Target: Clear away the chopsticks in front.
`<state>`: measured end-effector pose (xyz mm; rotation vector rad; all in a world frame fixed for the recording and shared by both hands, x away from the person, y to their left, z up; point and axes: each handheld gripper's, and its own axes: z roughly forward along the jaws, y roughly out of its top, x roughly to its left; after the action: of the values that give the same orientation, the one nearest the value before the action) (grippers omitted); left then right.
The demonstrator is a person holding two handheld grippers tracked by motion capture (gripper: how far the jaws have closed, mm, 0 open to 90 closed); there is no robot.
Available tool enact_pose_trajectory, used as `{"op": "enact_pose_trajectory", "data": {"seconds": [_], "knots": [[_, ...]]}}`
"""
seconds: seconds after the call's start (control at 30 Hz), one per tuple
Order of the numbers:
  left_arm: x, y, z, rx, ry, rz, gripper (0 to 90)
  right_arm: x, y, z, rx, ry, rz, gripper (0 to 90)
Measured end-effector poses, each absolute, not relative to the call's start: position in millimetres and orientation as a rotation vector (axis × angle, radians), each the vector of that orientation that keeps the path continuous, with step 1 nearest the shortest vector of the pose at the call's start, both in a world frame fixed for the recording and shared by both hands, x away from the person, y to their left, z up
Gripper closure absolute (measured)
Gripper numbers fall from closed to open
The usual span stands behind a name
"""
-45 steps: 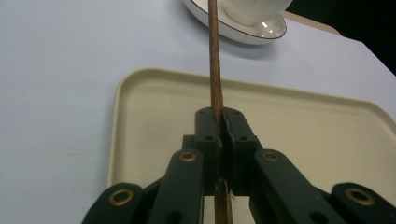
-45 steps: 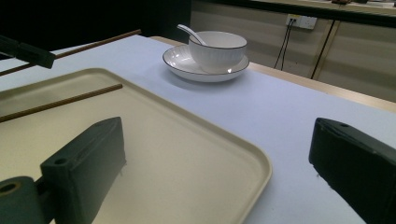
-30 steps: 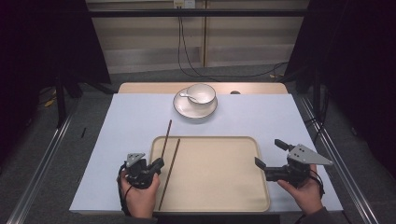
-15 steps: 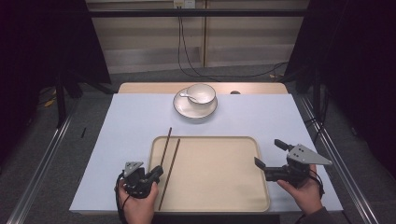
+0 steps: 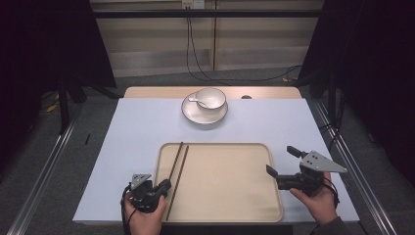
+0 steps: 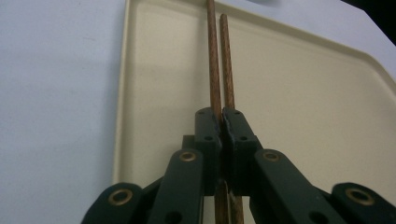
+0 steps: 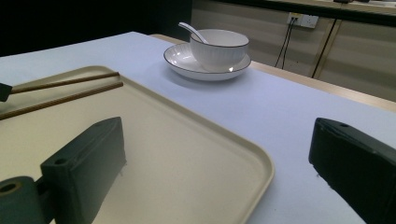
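Two brown chopsticks lie lengthwise along the left side of the beige tray, their far tips at its far rim. My left gripper is shut on their near part at the tray's front left corner. In the left gripper view the jaws are pressed together with the chopsticks running out between them over the tray. My right gripper is held open at the tray's right edge with nothing between its jaws. In the right gripper view the open gripper looks over the tray.
A white bowl with a white spoon in it stands on a saucer at the far middle of the light blue table cover. Cables hang behind the table. Metal rails run along both sides.
My left gripper has drawn back toward the near table edge, pulling the chopsticks with it; their far tips, earlier past the tray's far rim, now lie at it. The right gripper stays put.
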<state>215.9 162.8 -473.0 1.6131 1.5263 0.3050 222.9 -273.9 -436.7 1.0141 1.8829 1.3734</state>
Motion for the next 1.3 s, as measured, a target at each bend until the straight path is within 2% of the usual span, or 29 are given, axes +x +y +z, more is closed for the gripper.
{"op": "enact_pose_trajectory", "data": {"seconds": [0.8,1.3], "knots": [[218.2,159.7,-480.9,1.660,1.534,0.329,83.3,223.2,-273.4,-437.0,1.004,1.893,1.375,3.7],[223.6,154.7,-475.1,1.682,1.460,0.353,65.2,223.0,-274.0,-436.9,1.007,1.895,1.369,3.7]]}}
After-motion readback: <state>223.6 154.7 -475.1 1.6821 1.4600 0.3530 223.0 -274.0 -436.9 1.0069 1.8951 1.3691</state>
